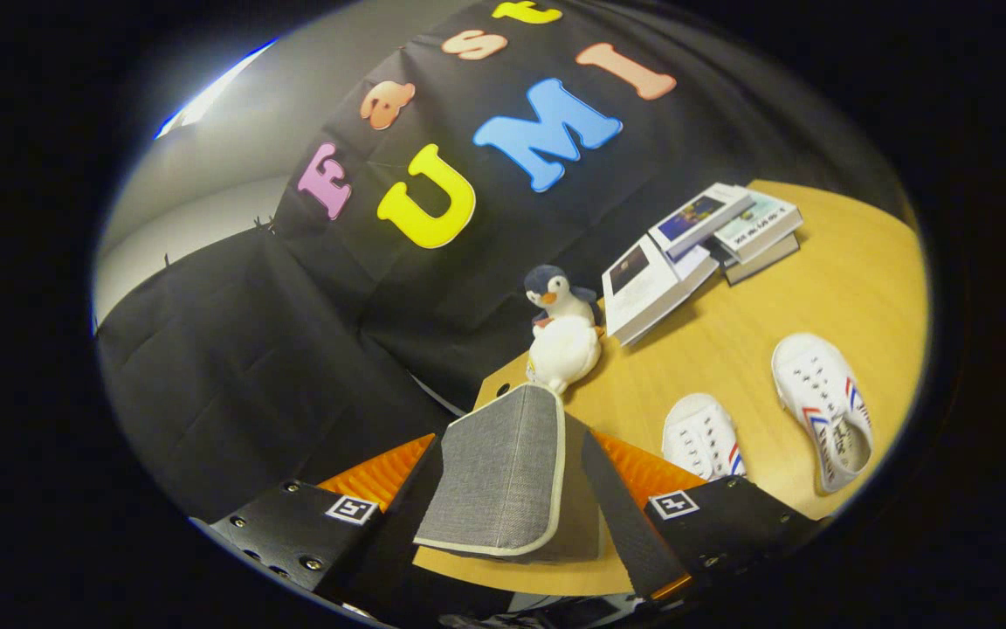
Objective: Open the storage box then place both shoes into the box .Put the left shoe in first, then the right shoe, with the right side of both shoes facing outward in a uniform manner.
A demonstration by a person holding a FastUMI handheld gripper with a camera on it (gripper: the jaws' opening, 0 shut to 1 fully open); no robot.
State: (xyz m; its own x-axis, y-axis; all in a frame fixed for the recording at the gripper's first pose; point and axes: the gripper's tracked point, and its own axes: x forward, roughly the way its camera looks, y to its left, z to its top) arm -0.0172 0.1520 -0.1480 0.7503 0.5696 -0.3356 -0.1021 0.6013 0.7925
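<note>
My gripper (507,476) is shut on the grey fabric lid of the storage box (499,476); the lid stands raised between the fingers and touches both. Beyond the fingers, to the right, two white canvas shoes with red and blue stripes lie on the wooden table (826,279). The nearer shoe (702,434) is just past the right finger (643,472), toe towards the penguin. The other shoe (824,406) lies further right with its opening turned to the table's edge. The box's body is hidden under the lid.
A plush penguin (562,336) stands just beyond the lid at the table's back edge. A pile of books (695,253), one leaning, lies behind the shoes. The black cloth wall hangs close behind the table.
</note>
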